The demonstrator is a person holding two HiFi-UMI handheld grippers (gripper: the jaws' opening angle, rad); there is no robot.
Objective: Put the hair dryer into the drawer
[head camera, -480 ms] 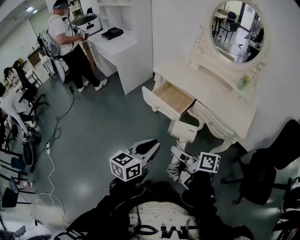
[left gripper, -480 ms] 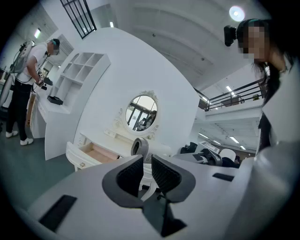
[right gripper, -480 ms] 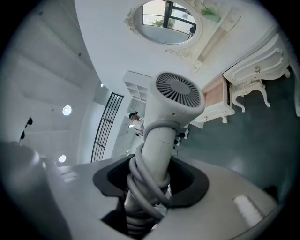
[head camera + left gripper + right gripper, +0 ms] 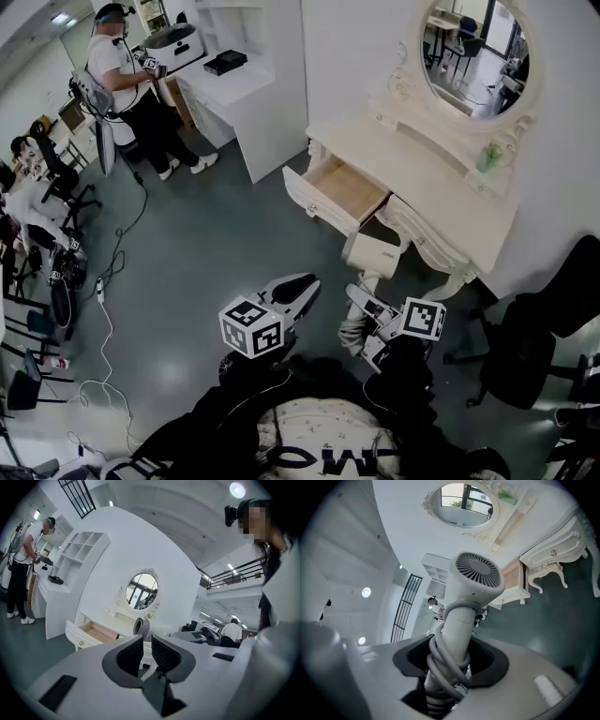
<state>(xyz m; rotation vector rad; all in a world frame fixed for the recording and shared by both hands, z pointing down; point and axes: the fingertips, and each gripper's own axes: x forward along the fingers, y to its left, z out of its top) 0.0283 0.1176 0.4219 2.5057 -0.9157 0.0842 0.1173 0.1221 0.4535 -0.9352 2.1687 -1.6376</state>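
Right gripper [image 4: 362, 323] [image 4: 452, 660]: jaws clamped on the hair dryer [image 4: 373, 255] [image 4: 473, 581] by its handle. The grey cord [image 4: 440, 660] is wound round the handle in several turns, and the pads press on both cord and handle. The handle runs straight out along the jaws, and the dryer's head sits well past the jaw tips with its round grille facing the right gripper view's camera.

Left gripper [image 4: 305, 287] [image 4: 146, 651]: jaws narrow, only a thin gap between the pads, and nothing in it. It hangs beside the right gripper and is not touching the dryer. In the left gripper view the dryer's head [image 4: 140, 626] shows just above and beyond the jaw tips.

Dryer is in the air, not in the drawer yet. In the head view its head sits just in front of the dressing table [image 4: 427, 183], below the near corner of the open drawer [image 4: 315, 202] [image 4: 96, 632] [image 4: 516, 576], close but apart from it. The drawer is pulled out, with its bare wood bottom showing.

The round mirror [image 4: 473, 52] stands on the worktop, with a small green item [image 4: 487, 159] at the worktop's right end. A person [image 4: 127, 84] stands at a white desk [image 4: 239, 94] far off at the top left, and a black office chair [image 4: 525, 347] is at the right.
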